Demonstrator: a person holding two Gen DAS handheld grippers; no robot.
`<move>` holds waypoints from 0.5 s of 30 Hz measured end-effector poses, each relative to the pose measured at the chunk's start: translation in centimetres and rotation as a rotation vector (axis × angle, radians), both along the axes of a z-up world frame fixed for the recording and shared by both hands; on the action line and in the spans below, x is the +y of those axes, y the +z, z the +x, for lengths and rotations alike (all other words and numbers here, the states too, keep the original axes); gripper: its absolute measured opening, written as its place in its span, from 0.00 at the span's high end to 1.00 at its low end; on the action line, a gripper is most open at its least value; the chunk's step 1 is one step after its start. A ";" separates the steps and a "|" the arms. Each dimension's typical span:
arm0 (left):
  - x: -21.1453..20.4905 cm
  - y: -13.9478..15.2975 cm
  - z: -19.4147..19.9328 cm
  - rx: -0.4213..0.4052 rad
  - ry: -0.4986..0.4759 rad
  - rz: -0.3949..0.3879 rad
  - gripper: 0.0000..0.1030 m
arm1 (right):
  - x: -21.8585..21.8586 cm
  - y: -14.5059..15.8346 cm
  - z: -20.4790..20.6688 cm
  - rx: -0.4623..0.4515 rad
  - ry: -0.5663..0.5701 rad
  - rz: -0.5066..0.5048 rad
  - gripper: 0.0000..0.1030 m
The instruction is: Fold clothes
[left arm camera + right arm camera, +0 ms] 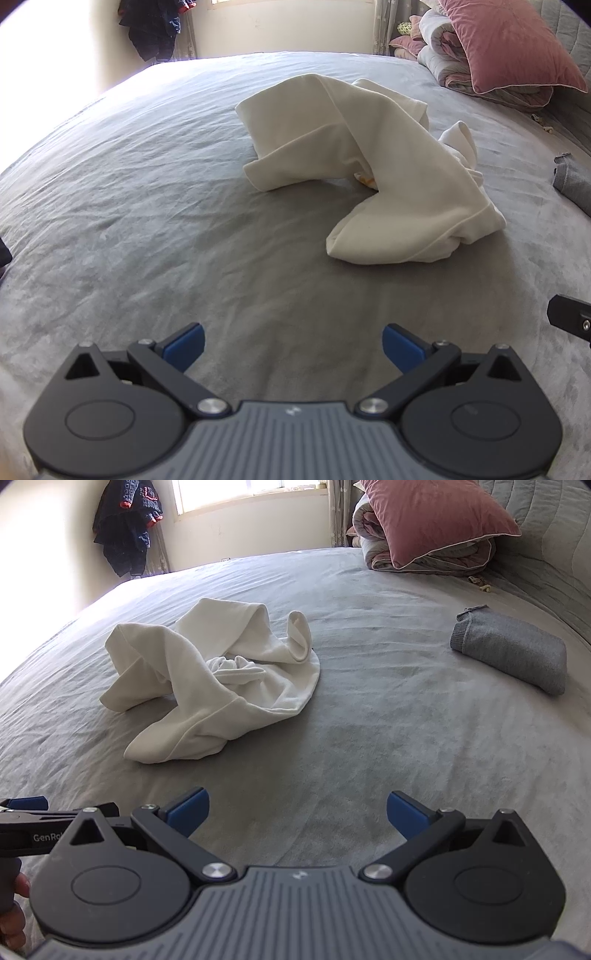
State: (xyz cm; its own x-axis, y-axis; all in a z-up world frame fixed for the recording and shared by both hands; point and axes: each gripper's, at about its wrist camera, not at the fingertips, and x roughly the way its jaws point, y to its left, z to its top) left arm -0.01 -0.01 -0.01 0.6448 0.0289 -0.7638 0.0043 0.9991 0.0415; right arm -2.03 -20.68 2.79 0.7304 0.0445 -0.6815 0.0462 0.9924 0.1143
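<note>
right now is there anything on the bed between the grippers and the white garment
Nothing visible. Only bare grey bedsheet lies between the open left gripper, the open right gripper and the crumpled white garment. The folded grey garment sits off to the right.

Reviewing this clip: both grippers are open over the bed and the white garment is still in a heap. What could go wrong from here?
1. The white garment lies crumpled with layers overlapping, so a pinch may catch several layers and it would probably lift as a lump rather than spread.
2. The left gripper and right gripper sit close side by side; reaching for the same corner, they might collide.
3. Dragging the garment towards the folded grey garment might disturb it.
</note>
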 end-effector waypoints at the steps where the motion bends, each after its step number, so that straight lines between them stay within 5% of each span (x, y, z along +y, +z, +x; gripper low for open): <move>1: 0.0 0.0 0.0 0.001 0.000 0.000 0.00 | 0.0 0.0 0.0 0.000 0.000 0.000 0.00; 15: -0.2 0.1 -0.2 0.000 0.004 0.002 0.00 | 0.4 -0.3 0.1 0.016 0.009 -0.008 0.00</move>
